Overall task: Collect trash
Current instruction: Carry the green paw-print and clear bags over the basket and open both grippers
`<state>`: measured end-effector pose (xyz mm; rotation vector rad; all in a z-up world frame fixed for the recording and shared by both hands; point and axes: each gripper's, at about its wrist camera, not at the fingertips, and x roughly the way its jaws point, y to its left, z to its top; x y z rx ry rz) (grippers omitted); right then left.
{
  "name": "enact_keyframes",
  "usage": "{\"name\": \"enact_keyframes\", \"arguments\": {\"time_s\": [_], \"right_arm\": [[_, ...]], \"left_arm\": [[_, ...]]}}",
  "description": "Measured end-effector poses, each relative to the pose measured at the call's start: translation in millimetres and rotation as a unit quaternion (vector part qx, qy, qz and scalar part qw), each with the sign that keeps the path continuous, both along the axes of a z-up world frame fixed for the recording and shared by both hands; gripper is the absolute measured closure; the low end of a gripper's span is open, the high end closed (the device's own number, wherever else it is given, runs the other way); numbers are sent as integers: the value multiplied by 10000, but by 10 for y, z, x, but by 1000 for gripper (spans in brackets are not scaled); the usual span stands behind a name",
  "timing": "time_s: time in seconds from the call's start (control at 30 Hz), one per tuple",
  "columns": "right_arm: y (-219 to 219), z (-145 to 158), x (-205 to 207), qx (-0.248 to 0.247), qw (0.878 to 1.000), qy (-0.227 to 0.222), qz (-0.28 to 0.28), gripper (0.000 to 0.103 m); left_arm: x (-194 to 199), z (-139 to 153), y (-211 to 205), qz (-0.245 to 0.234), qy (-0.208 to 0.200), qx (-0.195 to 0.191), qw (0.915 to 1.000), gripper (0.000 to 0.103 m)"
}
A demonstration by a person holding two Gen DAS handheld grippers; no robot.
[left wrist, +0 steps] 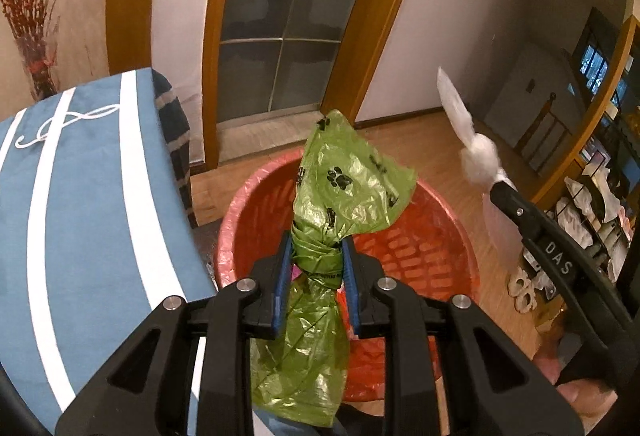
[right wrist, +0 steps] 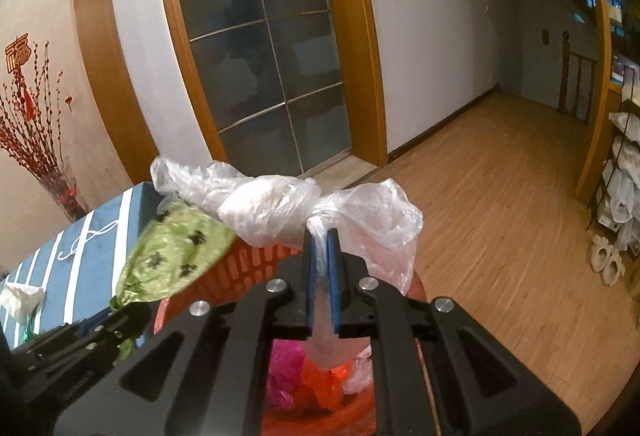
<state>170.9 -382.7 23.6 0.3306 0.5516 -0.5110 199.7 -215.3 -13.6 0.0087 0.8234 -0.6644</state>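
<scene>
My left gripper [left wrist: 316, 252] is shut on a knotted green plastic bag [left wrist: 344, 180] with black paw prints, held above a red bin [left wrist: 424, 248] lined with red plastic. My right gripper [right wrist: 321, 236] is shut on a knotted clear white plastic bag [right wrist: 260, 208], held over the same red bin [right wrist: 256, 260]. The green bag [right wrist: 176, 256] also shows at the left of the right wrist view. The right gripper's arm and the white bag [left wrist: 480, 156] show at the right of the left wrist view. Pink and red plastic [right wrist: 304, 380] lies inside the bin.
A table with a blue white-striped cloth [left wrist: 80, 216] stands left of the bin; a crumpled white piece [right wrist: 20, 300] lies on it. A glass door [left wrist: 288, 16] is behind. Wooden floor [right wrist: 500, 196] stretches right, with a shoe rack [right wrist: 624, 196] and a vase of red branches [right wrist: 36, 140].
</scene>
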Motion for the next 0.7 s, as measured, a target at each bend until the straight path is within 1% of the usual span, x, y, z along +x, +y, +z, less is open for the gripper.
{"name": "enact_keyframes", "arguments": {"time_s": [0.03,0.07,0.13,0.23,0.4,0.5,0.7], "right_arm": [[-13,-16,-5,42,10000,2,7,82],[-33,-26,3,73,10000,-1,9,80],[-35,-43,1,100,9999,5,0,74],[-55,-70,-35,94,9999,34,-8,68],[-31,-101,-44,-22,9999,109,-16,60],[7,-115,-49,-76,9999,146,4,55],[125,-116,-39,-168,9996,205,98,45]], "left_arm": [[4,-28,5,-12,23,31,10000,73],[-4,-46,9,-5,28,58,10000,69],[1,-87,40,16,42,128,9999,67],[20,-133,101,102,77,224,9997,63],[24,-153,265,310,-61,458,9985,51],[15,-165,388,447,-113,586,9972,49],[44,-180,601,666,-116,715,9951,45]]}}
